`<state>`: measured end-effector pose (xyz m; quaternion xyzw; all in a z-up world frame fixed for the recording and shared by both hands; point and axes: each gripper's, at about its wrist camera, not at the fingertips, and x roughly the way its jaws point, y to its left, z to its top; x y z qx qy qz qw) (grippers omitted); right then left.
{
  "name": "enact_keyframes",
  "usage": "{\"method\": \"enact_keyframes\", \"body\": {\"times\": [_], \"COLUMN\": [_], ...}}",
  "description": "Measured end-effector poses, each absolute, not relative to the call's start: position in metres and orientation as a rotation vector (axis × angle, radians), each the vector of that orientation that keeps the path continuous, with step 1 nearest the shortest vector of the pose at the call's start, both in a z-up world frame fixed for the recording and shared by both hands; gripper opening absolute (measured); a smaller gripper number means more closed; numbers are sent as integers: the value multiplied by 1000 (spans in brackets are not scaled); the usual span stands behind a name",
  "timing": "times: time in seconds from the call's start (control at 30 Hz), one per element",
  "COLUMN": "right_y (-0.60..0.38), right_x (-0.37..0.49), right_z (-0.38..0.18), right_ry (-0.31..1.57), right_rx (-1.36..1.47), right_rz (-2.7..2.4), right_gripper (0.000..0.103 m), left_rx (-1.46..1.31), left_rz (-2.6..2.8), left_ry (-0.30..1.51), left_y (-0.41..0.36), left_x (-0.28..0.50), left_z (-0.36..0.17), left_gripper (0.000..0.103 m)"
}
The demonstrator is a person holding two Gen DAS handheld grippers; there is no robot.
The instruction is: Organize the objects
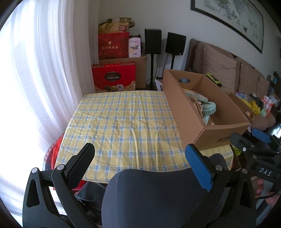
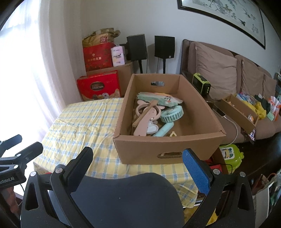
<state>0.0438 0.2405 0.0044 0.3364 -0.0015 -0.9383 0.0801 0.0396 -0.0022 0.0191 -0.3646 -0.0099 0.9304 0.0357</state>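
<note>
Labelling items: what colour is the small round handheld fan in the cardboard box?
Mint green round handheld fan; clearest in the right wrist view.

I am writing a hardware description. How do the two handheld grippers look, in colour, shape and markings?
The left gripper and the right gripper look alike: black curved frames with triangular cut-outs and silver pivot bolts. Each has one black textured finger pad and one blue textured pad. White letters "DAS" mark the right gripper's body in the left view.

Box contents: in the left wrist view the cardboard box (image 1: 191, 112) wall nearest the claw hides most of the fans.
Painting (image 2: 226, 15): cut off by the top edge.
Sofa clutter (image 2: 260, 105), far right of the claw: too small to name.
Window: blown out behind the curtain (image 1: 35, 70).
</note>
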Motion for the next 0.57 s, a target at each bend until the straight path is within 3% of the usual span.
{"method": "enact_keyframes", "body": {"times": [0.57], "right_y": [239], "right_x": [45], "right_z": [3], "right_ry": [-5], "right_rx": [1010], "right_rz": [-2809], "right_gripper": [103], "left_rx": [-1130], "left_rz": [2857], "left_ry": [-17], "left_y": [1], "left_x": [38], "left_z": [16], "left_gripper": [103]}}
